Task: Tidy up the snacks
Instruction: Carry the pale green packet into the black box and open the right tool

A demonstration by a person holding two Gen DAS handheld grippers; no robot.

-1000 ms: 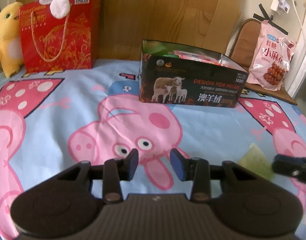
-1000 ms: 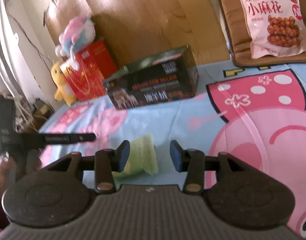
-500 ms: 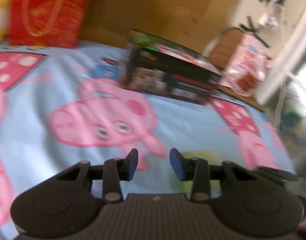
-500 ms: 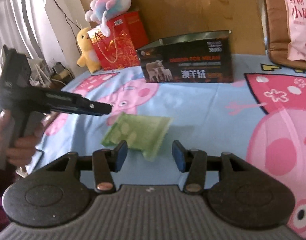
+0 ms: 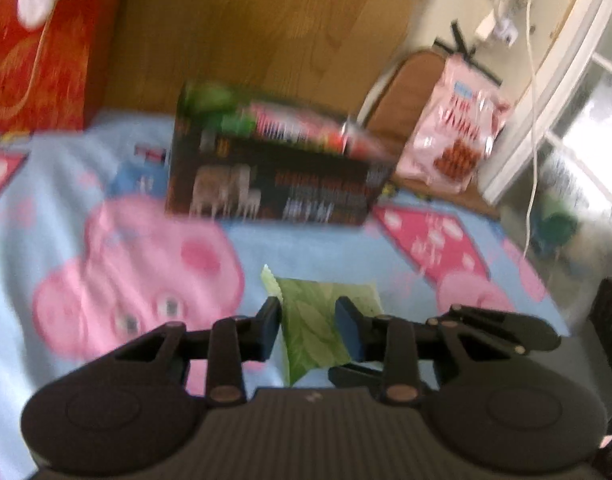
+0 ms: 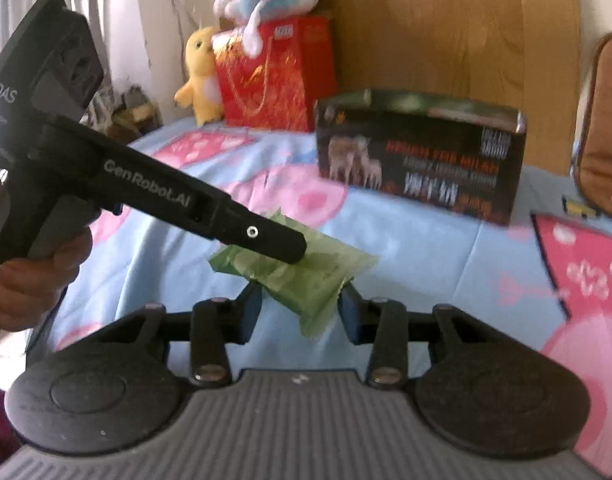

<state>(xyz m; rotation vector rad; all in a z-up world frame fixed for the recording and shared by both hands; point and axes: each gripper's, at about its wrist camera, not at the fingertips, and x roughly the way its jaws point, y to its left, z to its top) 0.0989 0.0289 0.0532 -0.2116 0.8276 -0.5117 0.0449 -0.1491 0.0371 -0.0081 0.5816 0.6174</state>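
Low in the centre of both wrist views, the soft green crinkled plastic snack packet (image 6: 301, 280) lies on the bed's blue cartoon-pig sheet (image 5: 318, 248), between my two grippers. My right gripper (image 6: 299, 310) has the packet's near end between its fingers, which are closing; whether the pads press on it yet I cannot tell. My left gripper (image 5: 308, 330) straddles the other end, fingers narrowing too, grip likewise unclear through the blur.

I judge this the pick-up step. Next calls for a firm pinch, a lift, and a carry to the open black cardboard box printed with sheep (image 6: 420, 156), upper right of centre.

Behind it stand a wooden headboard (image 6: 426, 32), a red gift bag (image 6: 273, 76) and a yellow plush chick (image 6: 199, 76).
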